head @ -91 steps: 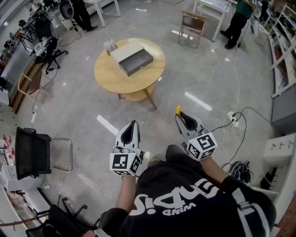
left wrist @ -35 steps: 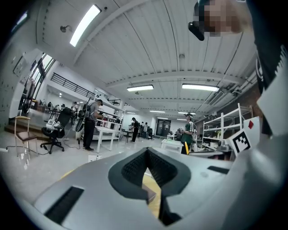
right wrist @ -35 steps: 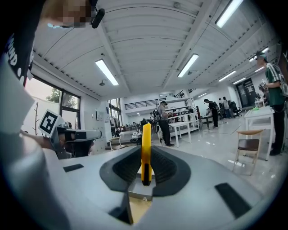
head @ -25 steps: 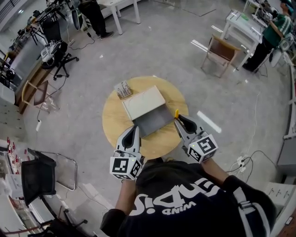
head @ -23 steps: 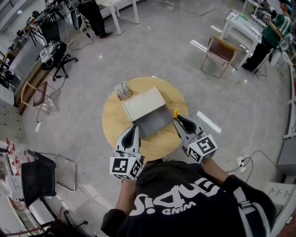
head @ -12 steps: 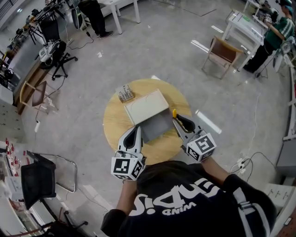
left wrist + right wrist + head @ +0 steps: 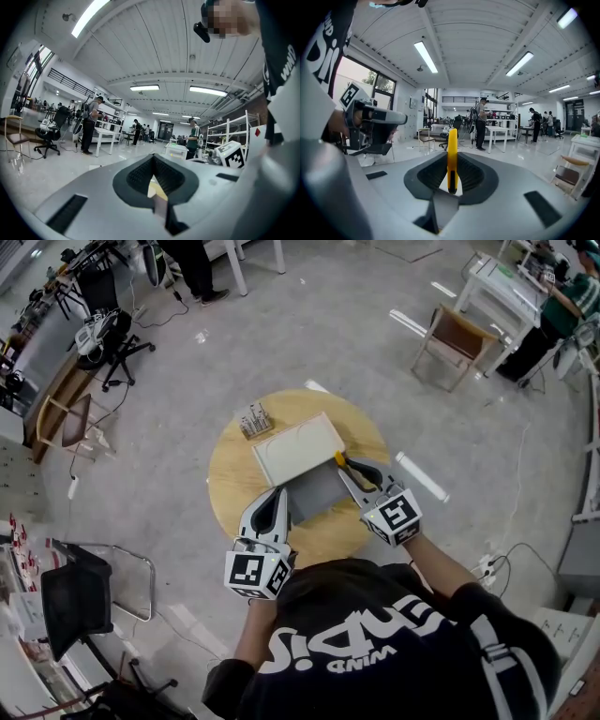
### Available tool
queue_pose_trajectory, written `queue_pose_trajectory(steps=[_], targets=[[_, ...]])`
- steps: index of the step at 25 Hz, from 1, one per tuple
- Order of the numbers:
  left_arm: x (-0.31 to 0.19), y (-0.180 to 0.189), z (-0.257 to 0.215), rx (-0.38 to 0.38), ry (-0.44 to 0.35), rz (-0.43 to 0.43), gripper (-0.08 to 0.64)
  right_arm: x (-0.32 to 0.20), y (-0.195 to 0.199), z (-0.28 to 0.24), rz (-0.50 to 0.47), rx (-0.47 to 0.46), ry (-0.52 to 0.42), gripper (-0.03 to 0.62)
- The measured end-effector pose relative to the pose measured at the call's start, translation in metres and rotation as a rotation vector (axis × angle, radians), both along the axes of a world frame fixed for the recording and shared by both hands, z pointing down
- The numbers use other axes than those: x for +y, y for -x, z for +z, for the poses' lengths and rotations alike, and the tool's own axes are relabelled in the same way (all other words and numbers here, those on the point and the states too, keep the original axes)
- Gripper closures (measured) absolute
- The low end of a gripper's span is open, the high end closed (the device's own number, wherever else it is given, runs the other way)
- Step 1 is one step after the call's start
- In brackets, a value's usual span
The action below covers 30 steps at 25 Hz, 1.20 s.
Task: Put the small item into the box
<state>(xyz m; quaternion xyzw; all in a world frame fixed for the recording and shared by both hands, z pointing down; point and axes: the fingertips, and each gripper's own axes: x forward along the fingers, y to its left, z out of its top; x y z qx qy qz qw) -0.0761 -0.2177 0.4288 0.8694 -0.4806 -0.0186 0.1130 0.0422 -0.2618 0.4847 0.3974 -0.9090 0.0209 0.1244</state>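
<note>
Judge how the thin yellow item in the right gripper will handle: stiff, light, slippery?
The yellow item looks stiff: it stands straight, no droop, though pinched only at its low end by the right gripper. Probably light, being so slim. Its smooth narrow faces might let it pivot or slip before it reaches the box.

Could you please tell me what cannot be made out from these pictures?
- Box interior: head view, too small and dark to show contents.
- Yellow item in the right claw: right gripper view shows only its thin edge; its kind is unclear.
- Small rack-like thing on the table: head view, too small to identify.
</note>
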Motion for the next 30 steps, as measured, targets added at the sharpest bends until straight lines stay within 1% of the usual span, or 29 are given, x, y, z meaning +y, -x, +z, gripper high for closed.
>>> queue_pose_trajectory(steps=[8, 14, 19, 26, 30], targets=[[0.000, 0.000, 0.005, -0.002, 0.009, -0.007, 0.551, -0.005, 0.022, 0.048, -0.124, 0.178, 0.008, 0.537], [0.005, 0.004, 0.008, 0.003, 0.014, -0.019, 0.551, -0.002, 0.038, 0.084, -0.228, 0.360, 0.004, 0.537], [0.008, 0.007, 0.008, 0.002, 0.015, -0.030, 0.551, 0.003, 0.051, 0.113, -0.330, 0.479, 0.002, 0.537], [0.013, 0.014, 0.011, 0.004, 0.019, -0.052, 0.551, 0.002, 0.061, 0.145, -0.432, 0.591, 0.016, 0.537], [0.015, 0.016, 0.012, 0.005, 0.022, -0.063, 0.551, 0.002, 0.064, 0.163, -0.479, 0.635, 0.036, 0.537]])
